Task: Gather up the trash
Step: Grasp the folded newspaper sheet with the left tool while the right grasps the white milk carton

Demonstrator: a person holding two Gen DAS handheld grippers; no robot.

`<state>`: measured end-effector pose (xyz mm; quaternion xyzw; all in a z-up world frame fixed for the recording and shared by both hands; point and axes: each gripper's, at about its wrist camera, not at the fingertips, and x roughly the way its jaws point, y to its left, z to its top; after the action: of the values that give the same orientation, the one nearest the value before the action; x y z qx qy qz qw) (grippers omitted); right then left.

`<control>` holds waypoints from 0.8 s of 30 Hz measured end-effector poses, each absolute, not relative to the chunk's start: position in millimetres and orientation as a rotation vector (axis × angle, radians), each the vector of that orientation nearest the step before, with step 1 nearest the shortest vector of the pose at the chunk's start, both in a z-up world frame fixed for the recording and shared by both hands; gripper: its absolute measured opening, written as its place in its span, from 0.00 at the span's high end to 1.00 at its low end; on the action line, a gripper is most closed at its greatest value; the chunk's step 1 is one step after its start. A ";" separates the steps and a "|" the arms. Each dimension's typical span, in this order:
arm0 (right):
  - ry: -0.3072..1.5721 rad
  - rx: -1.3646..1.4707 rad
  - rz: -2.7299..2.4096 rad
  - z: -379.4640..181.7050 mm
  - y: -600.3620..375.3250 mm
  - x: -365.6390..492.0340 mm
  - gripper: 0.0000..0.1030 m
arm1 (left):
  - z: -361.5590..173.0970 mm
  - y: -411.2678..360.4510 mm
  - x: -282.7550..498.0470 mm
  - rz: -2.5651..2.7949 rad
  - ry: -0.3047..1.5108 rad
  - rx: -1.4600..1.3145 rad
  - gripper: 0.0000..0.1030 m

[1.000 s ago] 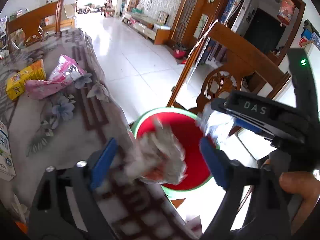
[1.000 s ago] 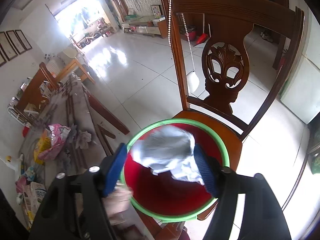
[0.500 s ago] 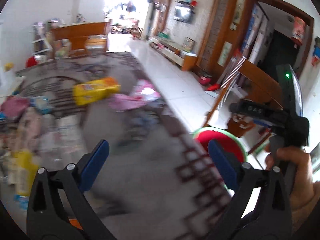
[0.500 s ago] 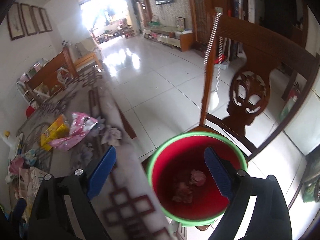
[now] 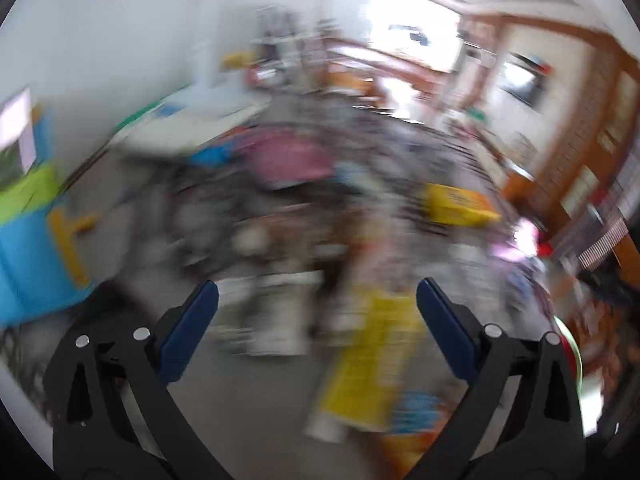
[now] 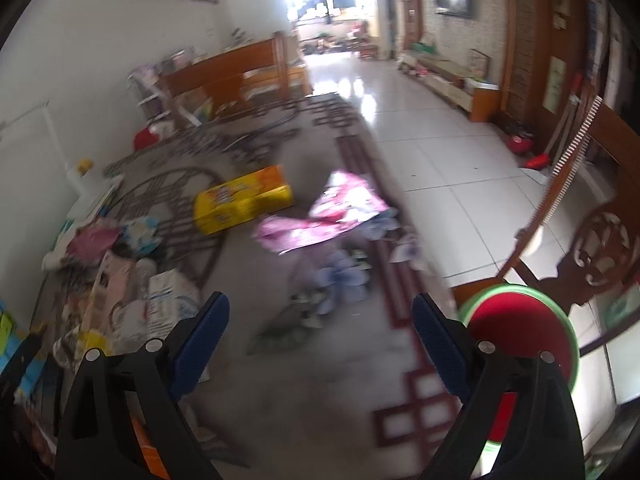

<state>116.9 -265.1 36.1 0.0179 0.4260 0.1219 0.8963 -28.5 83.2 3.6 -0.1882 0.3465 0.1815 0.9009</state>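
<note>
My left gripper point(image 5: 317, 300) is open and empty over the cluttered table; its view is heavily blurred. My right gripper point(image 6: 321, 312) is open and empty above the patterned tablecloth point(image 6: 304, 380). A red bucket with a green rim point(image 6: 520, 332) sits on a wooden chair point(image 6: 600, 240) to the right of the table. On the table lie a yellow box point(image 6: 242, 198), a pink wrapper point(image 6: 324, 216) and a pile of packets and papers point(image 6: 132, 288) at the left. A yellow packet point(image 5: 368, 360) shows blurred between the left fingers.
The table edge point(image 6: 400, 240) runs along the right, with white tiled floor point(image 6: 440, 160) beyond. A wooden chair point(image 6: 232, 80) stands at the table's far end. A blue and green container point(image 5: 32, 240) shows at the left of the left wrist view.
Both grippers let go of their crumpled trash over the red bucket, opened, and swung left toward the table. The left one keeps turning fast, blurring its view.
</note>
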 end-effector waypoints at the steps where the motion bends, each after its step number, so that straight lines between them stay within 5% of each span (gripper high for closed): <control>1: 0.886 0.017 0.265 34.8 -257.7 115.8 0.14 | -0.6 92.6 -31.3 0.400 0.723 -0.414 0.06; 24: 1.030 -0.035 0.455 0.0 -181.0 115.1 0.09 | -67.8 95.2 14.5 0.446 0.990 -0.312 0.06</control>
<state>115.1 -181.0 0.0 -0.0167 0.4883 0.2157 0.8454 14.5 95.2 -67.8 -0.1479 0.4689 0.2111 0.8448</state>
